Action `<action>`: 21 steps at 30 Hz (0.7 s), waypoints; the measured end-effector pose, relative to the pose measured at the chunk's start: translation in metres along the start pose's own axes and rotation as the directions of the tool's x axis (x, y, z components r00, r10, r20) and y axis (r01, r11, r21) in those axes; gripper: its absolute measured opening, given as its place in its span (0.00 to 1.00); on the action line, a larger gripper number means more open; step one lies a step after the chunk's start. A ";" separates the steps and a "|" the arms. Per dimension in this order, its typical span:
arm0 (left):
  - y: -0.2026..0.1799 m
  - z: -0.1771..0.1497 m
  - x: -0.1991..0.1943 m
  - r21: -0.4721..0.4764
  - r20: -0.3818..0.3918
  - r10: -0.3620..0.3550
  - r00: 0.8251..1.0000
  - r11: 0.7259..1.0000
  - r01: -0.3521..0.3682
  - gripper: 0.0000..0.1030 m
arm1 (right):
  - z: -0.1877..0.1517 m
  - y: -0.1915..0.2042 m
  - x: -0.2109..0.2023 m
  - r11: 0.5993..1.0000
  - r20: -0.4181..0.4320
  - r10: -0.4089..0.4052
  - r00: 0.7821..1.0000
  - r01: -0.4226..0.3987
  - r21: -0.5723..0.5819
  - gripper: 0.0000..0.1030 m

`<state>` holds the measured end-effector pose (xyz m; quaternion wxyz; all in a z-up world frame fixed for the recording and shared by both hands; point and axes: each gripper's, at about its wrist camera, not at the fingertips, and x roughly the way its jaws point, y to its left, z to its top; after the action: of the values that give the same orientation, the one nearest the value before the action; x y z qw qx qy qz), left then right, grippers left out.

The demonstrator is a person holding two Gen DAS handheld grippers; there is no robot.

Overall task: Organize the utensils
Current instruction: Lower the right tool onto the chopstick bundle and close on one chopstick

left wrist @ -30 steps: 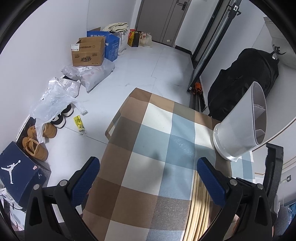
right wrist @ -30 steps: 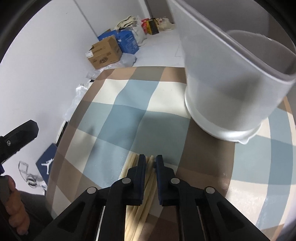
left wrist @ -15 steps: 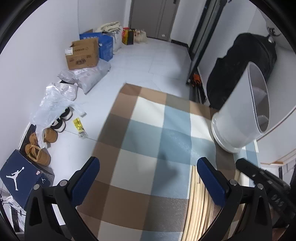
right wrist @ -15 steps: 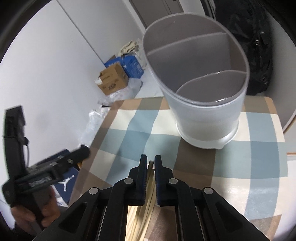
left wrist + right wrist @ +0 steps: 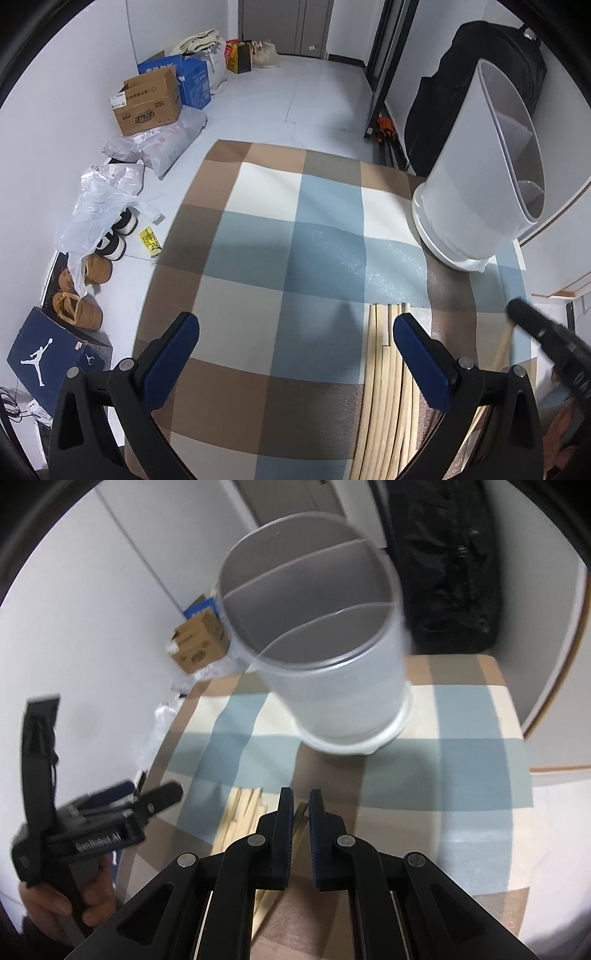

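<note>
A pile of pale wooden chopsticks [image 5: 388, 387] lies on the checked tablecloth [image 5: 266, 258] near its front edge; it also shows in the right wrist view [image 5: 240, 816]. A white divided utensil holder [image 5: 317, 638] stands upright at the far right of the table [image 5: 476, 184]. My left gripper [image 5: 295, 354] is open and empty above the cloth, its right finger over the pile. My right gripper [image 5: 301, 808] is shut on a single chopstick [image 5: 299, 814], lifted above the pile and in front of the holder.
The table's left and far edges drop to a floor with cardboard boxes [image 5: 147, 99], plastic bags [image 5: 96, 199], shoes [image 5: 77, 310] and a shoe box [image 5: 48, 354]. A black bag [image 5: 480, 74] leans behind the holder. A wall is close on the right.
My right gripper has risen from the pile with a chopstick and now looks down into the holder. My left gripper has drawn back a little and stays open.
</note>
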<state>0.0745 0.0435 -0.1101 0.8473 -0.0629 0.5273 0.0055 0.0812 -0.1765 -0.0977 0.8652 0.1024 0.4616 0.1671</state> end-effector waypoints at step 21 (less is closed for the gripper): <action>-0.023 -0.005 0.011 0.075 -0.071 -0.043 0.997 0.996 0.048 0.93 | -0.005 -0.015 0.030 0.998 -0.101 -0.028 0.995 0.033 0.054 0.10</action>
<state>0.0763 0.0196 -0.1198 0.8301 -0.0427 0.5548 -0.0361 0.0952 -0.1792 -0.1284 0.8403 0.1109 0.5102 0.1459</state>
